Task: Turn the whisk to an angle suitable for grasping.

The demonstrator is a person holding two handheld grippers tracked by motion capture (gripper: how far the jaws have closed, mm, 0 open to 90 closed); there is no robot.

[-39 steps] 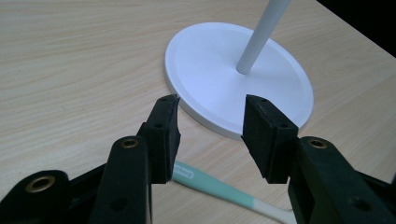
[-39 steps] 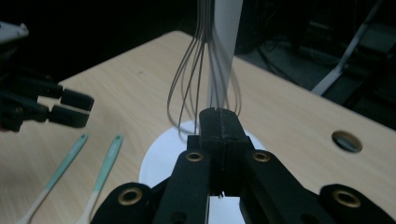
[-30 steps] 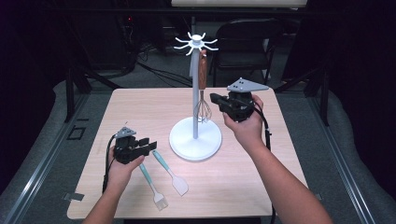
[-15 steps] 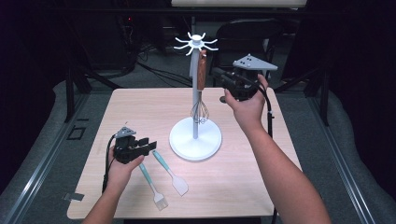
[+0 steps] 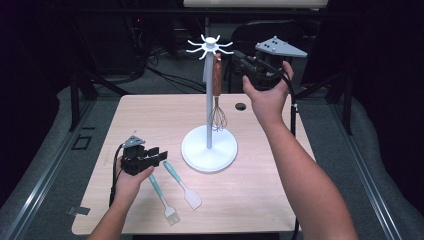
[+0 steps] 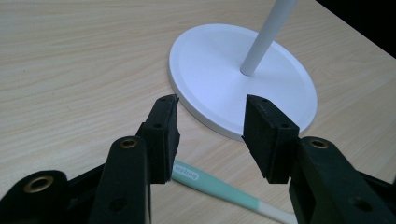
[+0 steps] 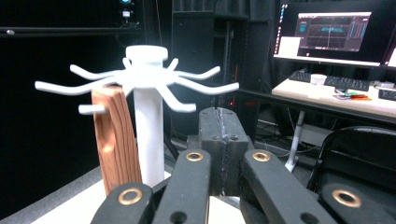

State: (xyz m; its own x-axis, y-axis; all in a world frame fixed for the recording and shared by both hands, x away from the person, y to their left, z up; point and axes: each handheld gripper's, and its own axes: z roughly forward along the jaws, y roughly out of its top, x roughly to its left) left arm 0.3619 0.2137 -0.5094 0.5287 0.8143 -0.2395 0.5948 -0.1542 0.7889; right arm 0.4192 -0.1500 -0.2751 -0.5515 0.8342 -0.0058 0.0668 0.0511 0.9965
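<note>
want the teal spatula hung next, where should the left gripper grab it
Grip the teal spatula on its slim teal handle, near the upper end, coming straight down from above. It lies flat on the table, handle toward the left gripper, whose open jaws already stand over it; the wide pale blade offers no hold.

Dim room; wood table (image 5: 280, 200), grey floor (image 5: 50, 165), black chair (image 7: 355, 154), desk with lit monitor (image 7: 327, 32).

The pale wood-grain table top (image 5: 150, 115) looks matt and smooth. The white utensil stand with round base and hooked crown (image 5: 209, 150) reads as smooth plastic or painted metal with a soft sheen. The hanging whisk (image 5: 217, 102) has a polished reddish-brown wooden handle and thin metal wires. The teal-handled spatula (image 5: 182, 184) and teal-handled brush (image 5: 162, 200) look like smooth plastic. Both black grippers' jaw pads (image 6: 163, 126) are matt.
</note>
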